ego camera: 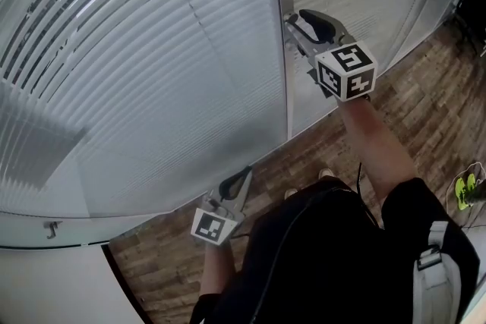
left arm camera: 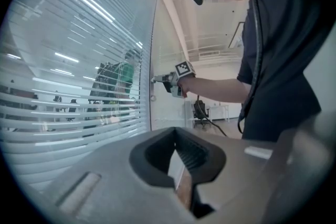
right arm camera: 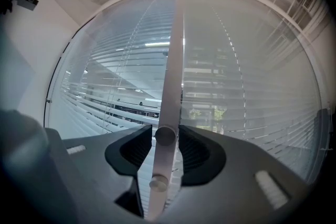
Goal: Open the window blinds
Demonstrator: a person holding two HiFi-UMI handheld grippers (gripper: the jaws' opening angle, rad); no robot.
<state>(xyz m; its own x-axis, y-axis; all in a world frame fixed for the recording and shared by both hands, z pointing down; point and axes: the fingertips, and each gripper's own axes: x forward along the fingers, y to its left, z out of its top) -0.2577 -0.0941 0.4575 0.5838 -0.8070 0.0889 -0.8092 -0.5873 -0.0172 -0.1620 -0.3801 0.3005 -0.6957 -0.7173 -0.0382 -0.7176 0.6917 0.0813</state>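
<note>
White horizontal blinds (ego camera: 152, 49) hang behind a glass partition, with their slats partly tilted. A pale vertical frame post (ego camera: 279, 49) divides two panes. My right gripper (ego camera: 298, 19) is held level against this post. In the right gripper view the post (right arm camera: 173, 60) runs between the jaws, and a round metal knob (right arm camera: 165, 135) sits between the pads with a thin gap on each side. The right gripper (right arm camera: 165, 139) is open. A second knob (right arm camera: 157, 183) sits lower on the post. My left gripper (ego camera: 244, 177) hangs low near the glass, shut and empty, its tips (left arm camera: 176, 136) touching.
Wood-pattern floor (ego camera: 425, 102) runs along the base of the glass. A white wall section with a small hook (ego camera: 52, 228) is at lower left. A yellow-green object (ego camera: 467, 190) lies at the far right. An office chair (left arm camera: 200, 110) stands further down the room.
</note>
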